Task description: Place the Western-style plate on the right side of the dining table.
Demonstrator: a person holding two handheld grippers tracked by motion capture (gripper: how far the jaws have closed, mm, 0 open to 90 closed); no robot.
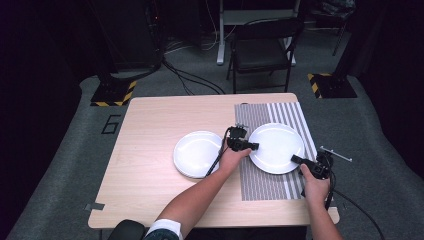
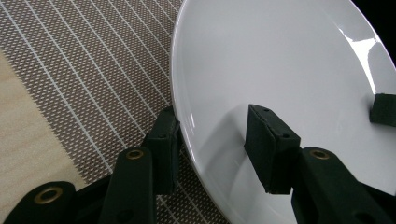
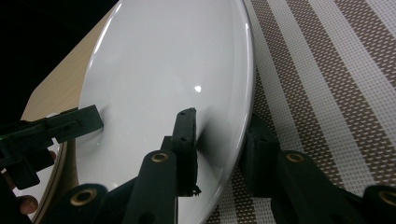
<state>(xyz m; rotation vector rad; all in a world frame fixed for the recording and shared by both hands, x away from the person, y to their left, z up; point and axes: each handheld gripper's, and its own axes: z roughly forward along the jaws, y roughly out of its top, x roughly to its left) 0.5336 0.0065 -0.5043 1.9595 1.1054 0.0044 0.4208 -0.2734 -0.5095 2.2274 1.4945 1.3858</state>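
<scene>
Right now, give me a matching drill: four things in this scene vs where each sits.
Things:
1. plate on mat
2. plate on bare wood
3. left gripper
4. right gripper

Places:
A. straddling the mat plate's near-right rim
B. left of the striped placemat
C. on the striped placemat
D. straddling the mat plate's left rim

Pairs: 1-C, 2-B, 3-D, 4-A
</scene>
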